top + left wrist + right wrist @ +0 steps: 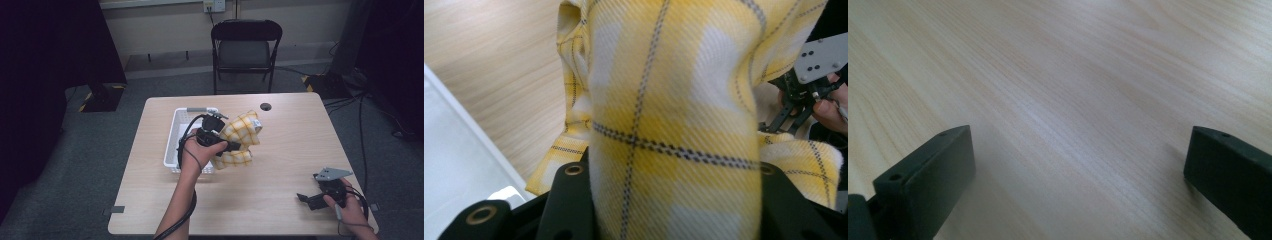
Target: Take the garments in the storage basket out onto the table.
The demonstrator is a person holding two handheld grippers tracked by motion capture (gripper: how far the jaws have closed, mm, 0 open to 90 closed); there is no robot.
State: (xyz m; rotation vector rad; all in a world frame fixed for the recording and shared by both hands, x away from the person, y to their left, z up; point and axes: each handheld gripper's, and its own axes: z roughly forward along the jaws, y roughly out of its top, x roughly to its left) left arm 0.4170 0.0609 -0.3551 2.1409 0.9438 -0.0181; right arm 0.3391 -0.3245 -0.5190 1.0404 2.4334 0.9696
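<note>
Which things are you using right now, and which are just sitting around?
In use:
left tool, clamped on the yellow checked cloth
white basket beside the cloth

Sitting around:
right tool, open over bare table
black folding chair
</note>
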